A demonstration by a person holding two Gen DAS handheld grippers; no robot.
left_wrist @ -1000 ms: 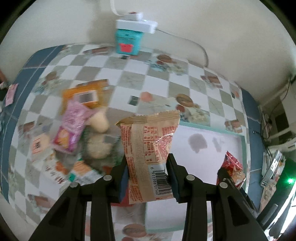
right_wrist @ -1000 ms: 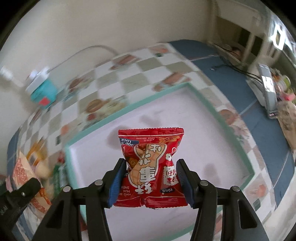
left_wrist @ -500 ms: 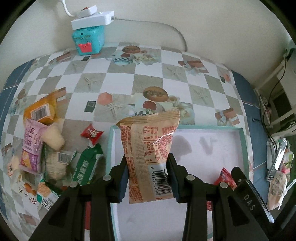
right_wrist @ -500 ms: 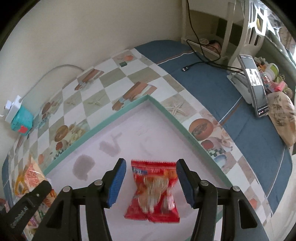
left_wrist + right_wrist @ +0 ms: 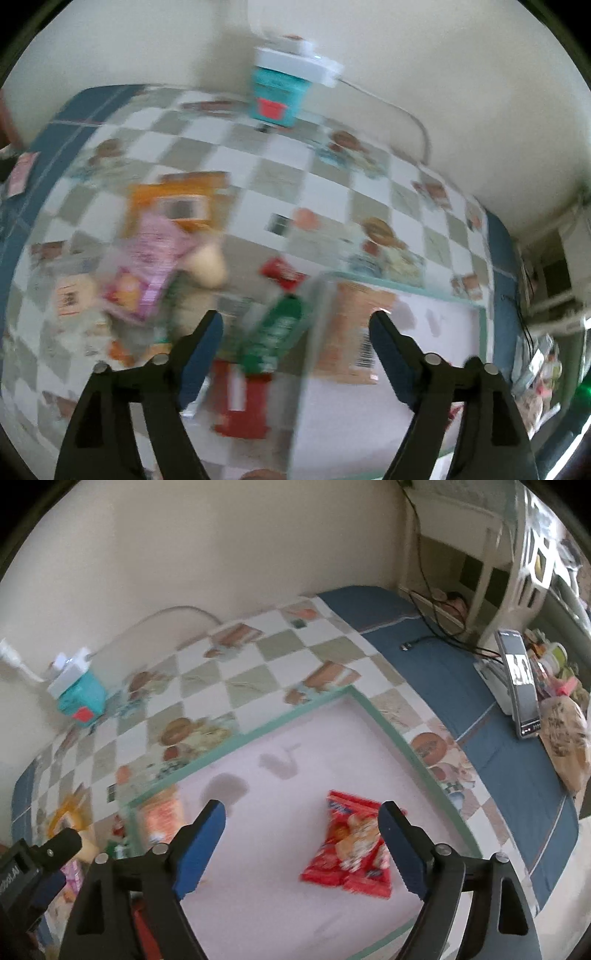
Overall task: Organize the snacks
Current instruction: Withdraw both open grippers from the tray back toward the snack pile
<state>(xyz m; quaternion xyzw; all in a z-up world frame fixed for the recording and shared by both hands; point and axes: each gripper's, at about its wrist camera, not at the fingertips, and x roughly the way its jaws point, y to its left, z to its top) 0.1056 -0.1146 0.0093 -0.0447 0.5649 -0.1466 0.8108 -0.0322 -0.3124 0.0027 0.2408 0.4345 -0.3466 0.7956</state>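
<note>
Both packets are now lying released on the tray [image 5: 388, 716]: tan packet [image 5: 351, 332], red packet [image 5: 351, 849]. Left claw [image 5: 295, 332] and right claw [image 5: 301, 823] are opening, empty. Next, probably, reaching for the pile [image 5: 155, 266] beside the tray.

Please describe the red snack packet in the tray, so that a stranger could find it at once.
Find the white tray with a green rim on the checkered tablecloth. On its floor, toward the right side, lies a flat red packet. The only other packet in the tray is tan.

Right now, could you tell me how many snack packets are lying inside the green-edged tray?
2. The red packet lies toward the right side of the tray, and the tan packet lies at its left edge. Nothing else shows inside, though the near part is hidden behind the grippers.
</note>
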